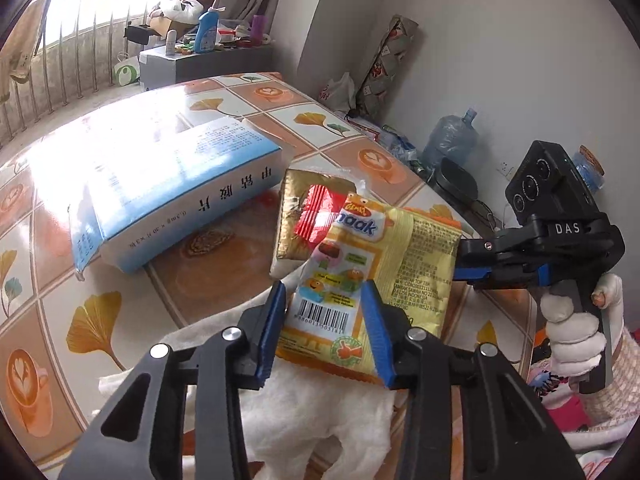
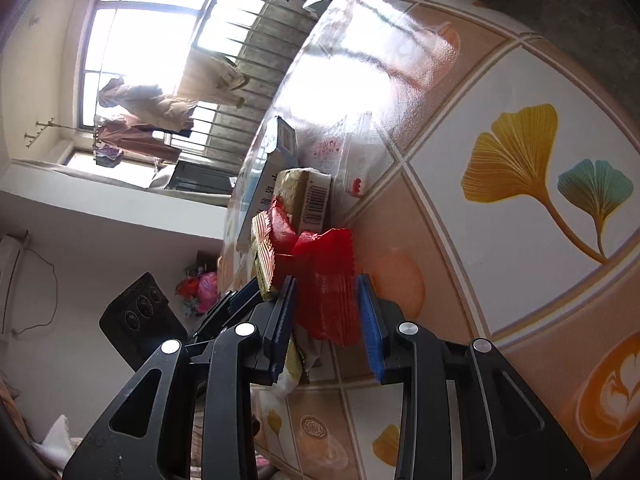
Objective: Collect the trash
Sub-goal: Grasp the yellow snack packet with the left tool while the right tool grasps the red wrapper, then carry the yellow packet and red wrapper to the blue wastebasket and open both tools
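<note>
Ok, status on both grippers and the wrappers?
Left gripper clamped on yellow snack wrapper. Right gripper astride red wrapper, grip unconfirmed. Gold box and blue-white box crowd behind.

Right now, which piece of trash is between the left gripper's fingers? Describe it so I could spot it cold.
On the tiled-pattern table, just in front of the big blue-and-white box, lies a gold carton. Leaning over it is the yellow snack wrapper, between the left gripper. Only it has a barcode and cartoon faces.

Water jug (image 1: 450,142) by wall; detergent bottle (image 1: 207,33).
</note>
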